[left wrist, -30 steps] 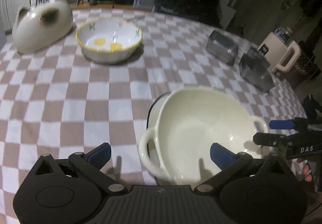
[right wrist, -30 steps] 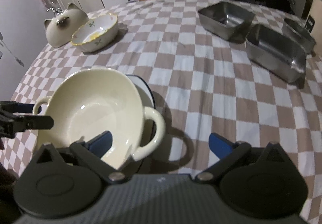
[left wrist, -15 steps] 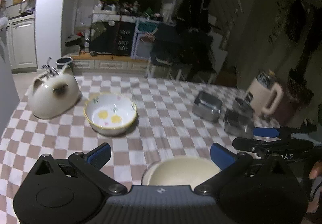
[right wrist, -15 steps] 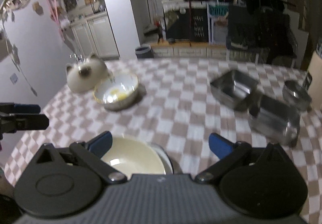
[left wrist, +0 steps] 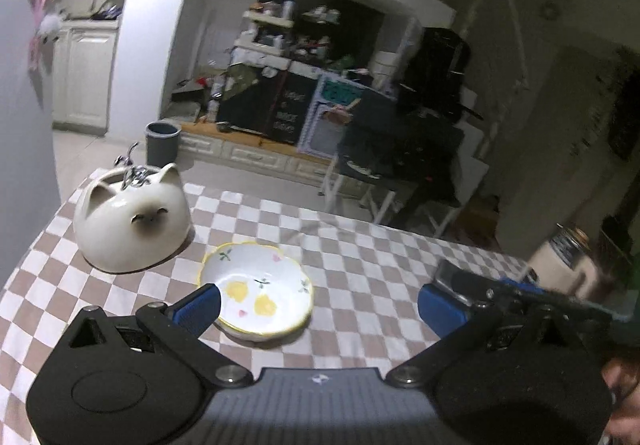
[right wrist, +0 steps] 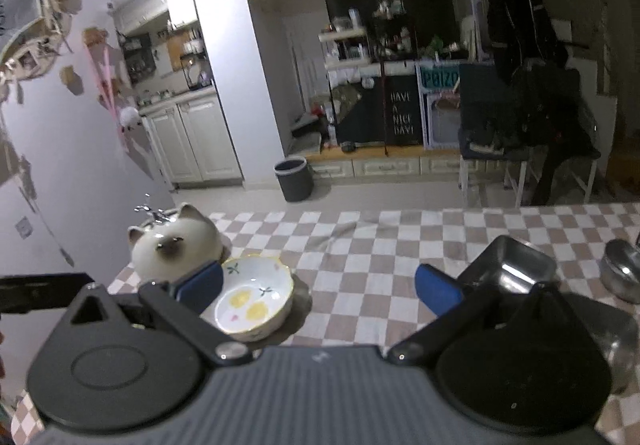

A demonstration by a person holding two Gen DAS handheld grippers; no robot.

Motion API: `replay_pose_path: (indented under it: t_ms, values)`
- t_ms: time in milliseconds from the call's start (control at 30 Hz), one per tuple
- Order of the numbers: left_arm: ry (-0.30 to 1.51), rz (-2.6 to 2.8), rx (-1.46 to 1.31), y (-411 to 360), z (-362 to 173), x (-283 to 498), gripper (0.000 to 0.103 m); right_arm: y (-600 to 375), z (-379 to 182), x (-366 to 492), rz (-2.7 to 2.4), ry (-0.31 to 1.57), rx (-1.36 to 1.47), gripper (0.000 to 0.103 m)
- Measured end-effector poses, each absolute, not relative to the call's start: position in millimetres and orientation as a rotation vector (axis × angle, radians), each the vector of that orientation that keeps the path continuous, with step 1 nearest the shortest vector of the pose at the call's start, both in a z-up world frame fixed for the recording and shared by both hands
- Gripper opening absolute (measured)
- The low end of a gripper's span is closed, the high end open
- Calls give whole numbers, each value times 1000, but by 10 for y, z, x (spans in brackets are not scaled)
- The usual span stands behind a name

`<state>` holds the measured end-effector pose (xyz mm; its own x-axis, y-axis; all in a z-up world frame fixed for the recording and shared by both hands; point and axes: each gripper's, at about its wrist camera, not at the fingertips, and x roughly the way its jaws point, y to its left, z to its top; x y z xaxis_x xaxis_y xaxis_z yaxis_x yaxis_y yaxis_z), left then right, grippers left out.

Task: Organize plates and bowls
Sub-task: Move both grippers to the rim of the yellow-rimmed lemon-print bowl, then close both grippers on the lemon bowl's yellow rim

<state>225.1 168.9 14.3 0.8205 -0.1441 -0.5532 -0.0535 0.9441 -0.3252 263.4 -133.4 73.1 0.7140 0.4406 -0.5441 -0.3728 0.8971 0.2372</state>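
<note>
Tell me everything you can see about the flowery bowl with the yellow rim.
The flowery bowl looks like glossy white ceramic, with a wavy yellow rim, two yellow blobs inside and small leaf and pink motifs. It sits upright and empty on the checkered tablecloth, just right of the cat-shaped dish; whether they touch is unclear. Neither set of tongs touches it.

A home kitchen and dining area, dimly lit.

A table under a checked cloth (right wrist: 360, 245) holds a flowered bowl (right wrist: 253, 297) and a cat-shaped pot (right wrist: 176, 245). Far behind stand white cabinets (right wrist: 192, 137), cluttered shelves (right wrist: 360, 45), a bin (right wrist: 294, 177), a chalkboard sign (right wrist: 402, 113) and, far right, a chair (right wrist: 520, 149) heaped with dark clothes.
</note>
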Motion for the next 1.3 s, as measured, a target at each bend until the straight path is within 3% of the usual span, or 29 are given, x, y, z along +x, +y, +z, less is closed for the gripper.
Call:
replay_pose_path:
  t_ms: [133, 267, 400, 633, 733, 967, 1100, 1300]
  values:
    - [654, 28, -279, 1777, -52, 2619, 103, -1172, 500, 2944, 449, 753, 155, 100]
    - [686, 129, -230, 1940, -284, 2932, 100, -1003, 307, 3286, 465, 821, 223, 86]
    - [768, 185, -283, 2171, -579, 3158, 70, -751, 166, 3517, 524, 869, 261, 65]
    - [823, 216, -389, 2426, -962, 3387, 44, -412, -293, 3884, 565, 987, 224, 34]
    - [833, 220, -382, 2423, -1036, 3490, 20, -386, -477, 3994, 547, 1013, 230, 24]
    - [865, 217, -356, 2384, -1203, 3657, 20, -340, -598, 4095, 598, 1001, 237, 12]
    - [868, 200, -385, 2376, -1215, 3661, 7, -323, -599, 4125, 598, 1002, 223, 12]
    - [912, 198, -320, 2256, -1171, 3675, 6, -287, -550, 4041, 576, 983, 129, 11]
